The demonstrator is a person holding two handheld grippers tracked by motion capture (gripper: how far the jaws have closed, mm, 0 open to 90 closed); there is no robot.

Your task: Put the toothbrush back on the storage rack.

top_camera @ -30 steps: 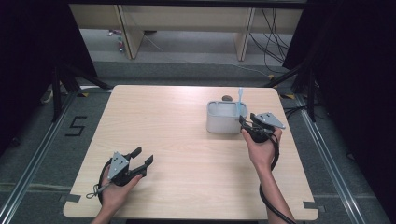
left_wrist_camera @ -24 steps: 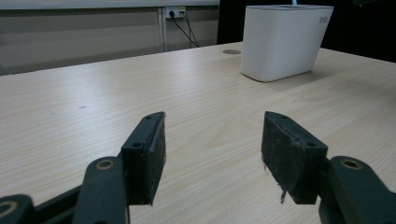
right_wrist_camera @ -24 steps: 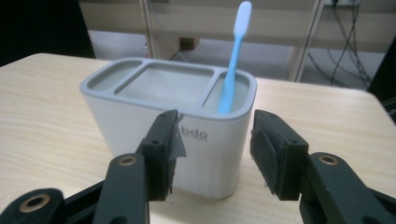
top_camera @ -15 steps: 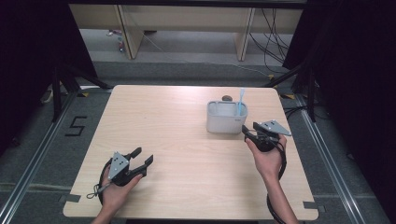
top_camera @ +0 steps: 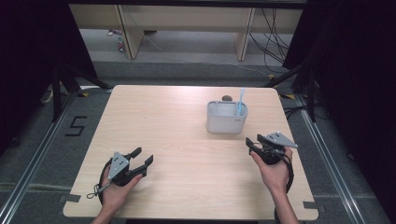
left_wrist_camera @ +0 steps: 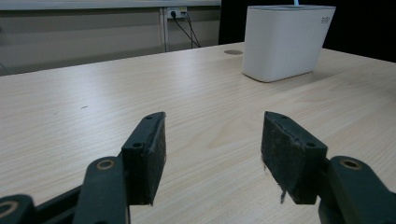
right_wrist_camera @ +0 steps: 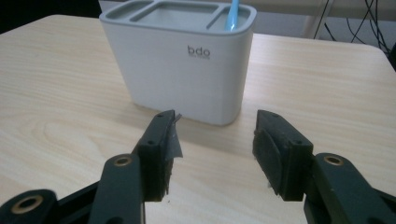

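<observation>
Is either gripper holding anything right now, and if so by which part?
Nothing is held. The right gripper has just been opening, empty, short of the white holder; the left gripper is open over bare table.

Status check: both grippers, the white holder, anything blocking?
Left gripper open, empty. Right gripper open, jaws just widening, nothing between. White plastic three-compartment holder upright, blue toothbrush standing in an end compartment. Wooden table between them bare.

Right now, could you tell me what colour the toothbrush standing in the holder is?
The toothbrush is light blue, clearest in the right gripper view.
</observation>
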